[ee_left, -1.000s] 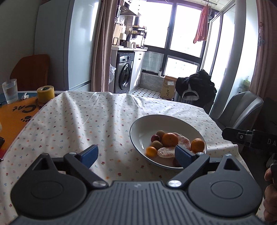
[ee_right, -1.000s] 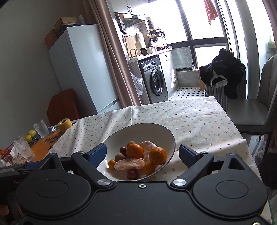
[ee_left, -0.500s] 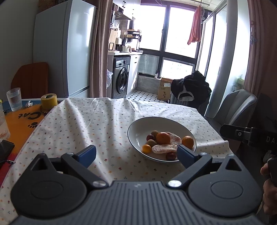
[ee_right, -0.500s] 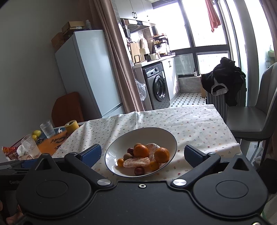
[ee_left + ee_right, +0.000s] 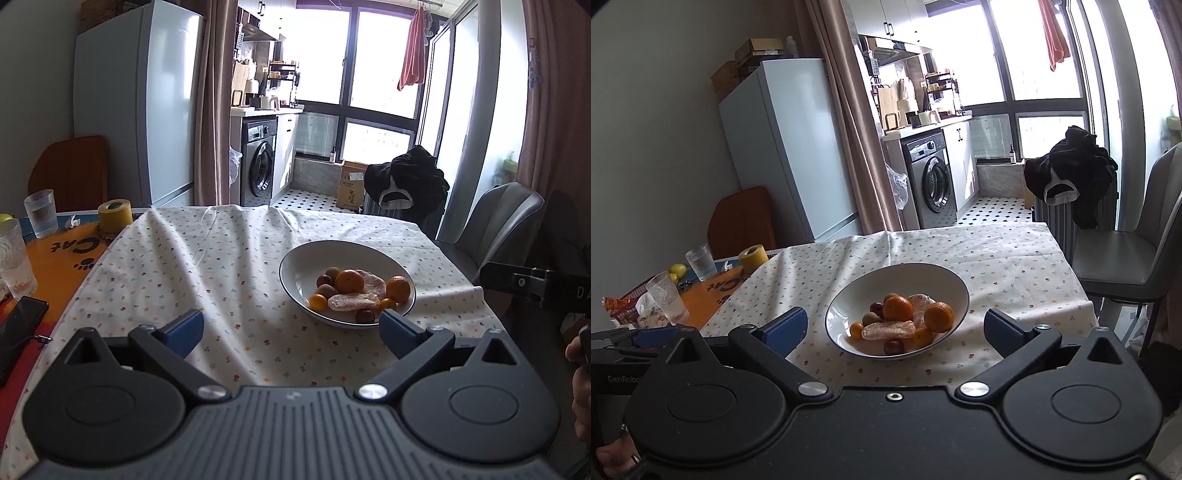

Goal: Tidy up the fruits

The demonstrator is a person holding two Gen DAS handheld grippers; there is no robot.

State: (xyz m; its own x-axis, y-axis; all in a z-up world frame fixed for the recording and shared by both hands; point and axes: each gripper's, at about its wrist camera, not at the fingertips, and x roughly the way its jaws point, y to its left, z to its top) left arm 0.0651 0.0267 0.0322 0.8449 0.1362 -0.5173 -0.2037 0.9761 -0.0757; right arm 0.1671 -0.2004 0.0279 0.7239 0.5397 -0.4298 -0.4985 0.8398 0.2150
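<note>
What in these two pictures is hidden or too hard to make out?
- Fruit under the pile in the bowl: both views, covered by the oranges and peeled pieces on top.
- Person's hand: left view, cut off by the right edge.
- Black phone: left view, cut off by the left edge.
- Small yellow-green fruit by the glasses: right view, too small to name.

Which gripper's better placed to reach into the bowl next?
Right, probably. The right gripper is open with the bowl centred between its fingers; the left gripper, also open, has the bowl off toward its right finger.
</note>
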